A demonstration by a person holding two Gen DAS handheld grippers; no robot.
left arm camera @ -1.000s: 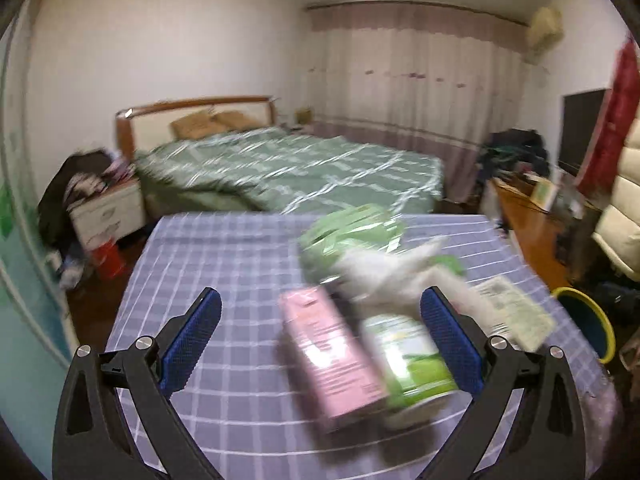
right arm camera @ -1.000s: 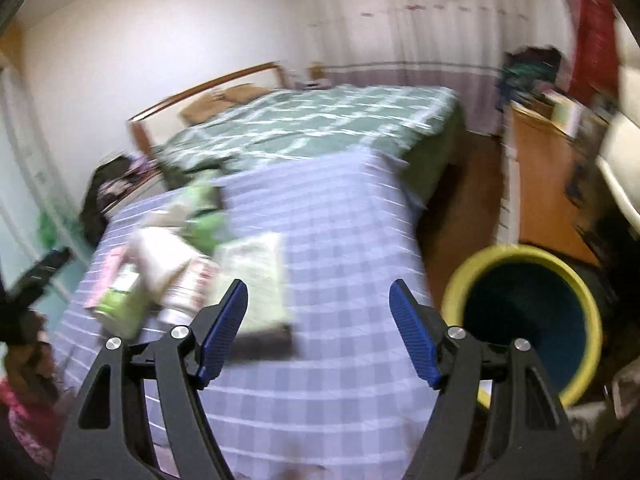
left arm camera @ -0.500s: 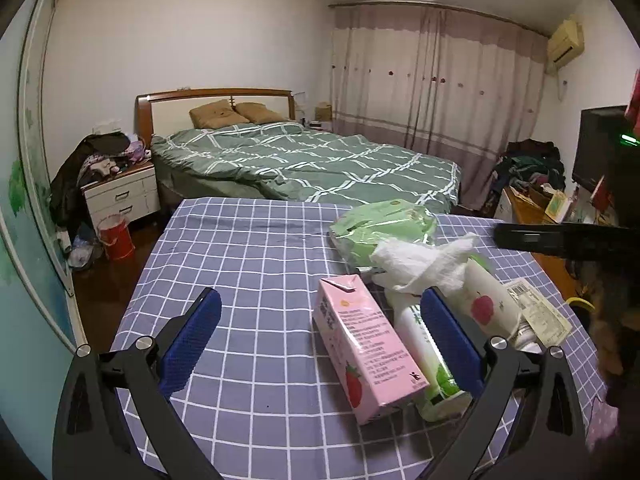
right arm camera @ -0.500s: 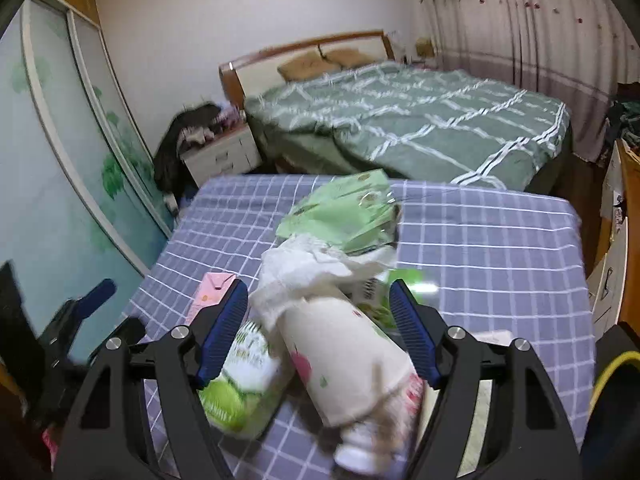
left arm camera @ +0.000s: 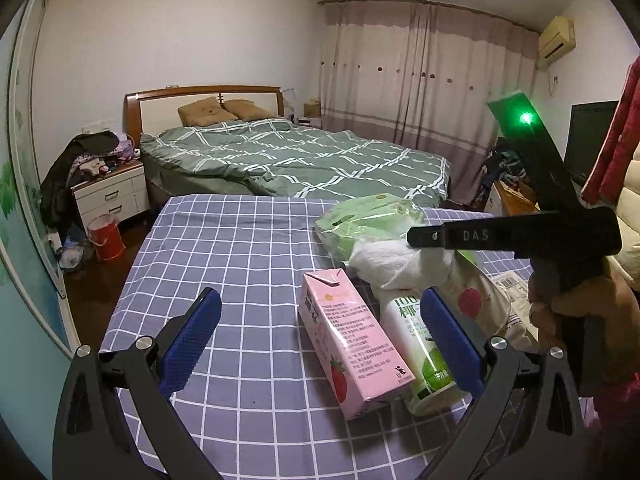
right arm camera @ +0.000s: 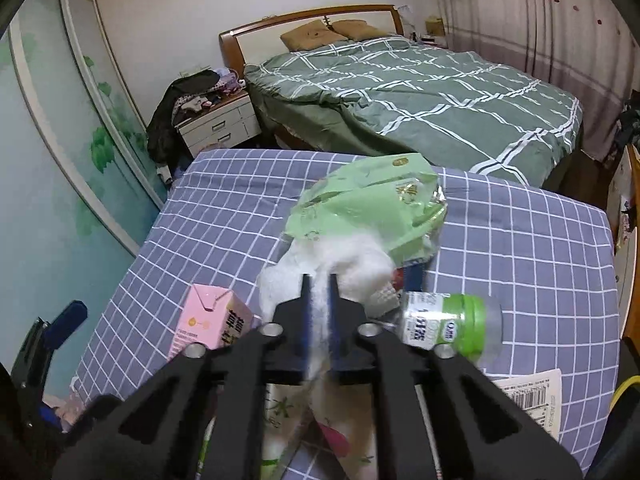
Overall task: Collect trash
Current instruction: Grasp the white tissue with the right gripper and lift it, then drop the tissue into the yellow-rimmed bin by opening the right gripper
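A bedroom forms the background: a bed with a green checked cover (left arm camera: 296, 160) fills the centre and upper part of both views, a white nightstand (left arm camera: 110, 196) stands at centre left of the left wrist view, and curtains (left arm camera: 424, 80) hang at upper right. The work surface is a table under a purple grid-pattern cloth (left arm camera: 224, 264), filling the lower half of each frame.

The trash lies in one cluster right of centre on the cloth:
- a pink strawberry carton (left arm camera: 348, 340) on its side, lower centre of the left wrist view;
- a green-and-white drink carton (left arm camera: 416, 344) touching it on the right;
- a crumpled white tissue (right arm camera: 352, 264) on top of the pile;
- a green plastic bag (right arm camera: 372, 204) just behind the tissue;
- a small green-capped bottle (right arm camera: 448, 322) on its side, right of centre in the right wrist view;
- a printed paper (right arm camera: 532, 396) at lower right.

The right gripper (right arm camera: 318, 296) has just been closing; its blue fingers are drawn nearly together, pinching a fold of the white tissue between them. The left gripper (left arm camera: 320, 340) has its fingers spread wide above the cloth, with the pink carton between them but untouched.
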